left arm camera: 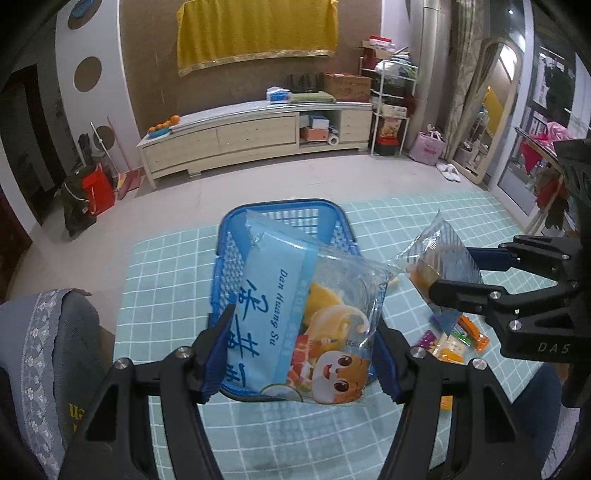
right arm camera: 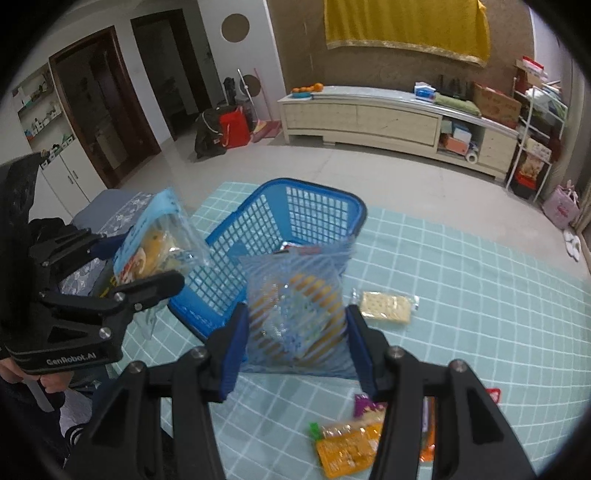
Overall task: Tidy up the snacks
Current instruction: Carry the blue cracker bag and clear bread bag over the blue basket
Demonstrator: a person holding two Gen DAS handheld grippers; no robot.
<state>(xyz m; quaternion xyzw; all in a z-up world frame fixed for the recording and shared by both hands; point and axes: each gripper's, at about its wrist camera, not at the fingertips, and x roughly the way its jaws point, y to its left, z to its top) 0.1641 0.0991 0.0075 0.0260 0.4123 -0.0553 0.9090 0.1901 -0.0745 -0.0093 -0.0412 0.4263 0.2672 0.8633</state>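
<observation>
While the left hand-held gripper (left arm camera: 295, 354) clamps a blue snack bag (left arm camera: 295, 321) above the blue basket (right arm camera: 280, 229), the right hand-held gripper (right arm camera: 295, 343) pinches a striped packet (right arm camera: 295, 314) beside it.

A yellow cloth (left arm camera: 256, 31) hangs at top centre above a long low cabinet (left arm camera: 255, 134); oranges (left arm camera: 166, 123) sit at its left end, a red bag (left arm camera: 99, 190) at mid-left.

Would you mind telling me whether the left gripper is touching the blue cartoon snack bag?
Touching: in the left wrist view, both pads of the left gripper press the sides of the blue snack bag.
</observation>
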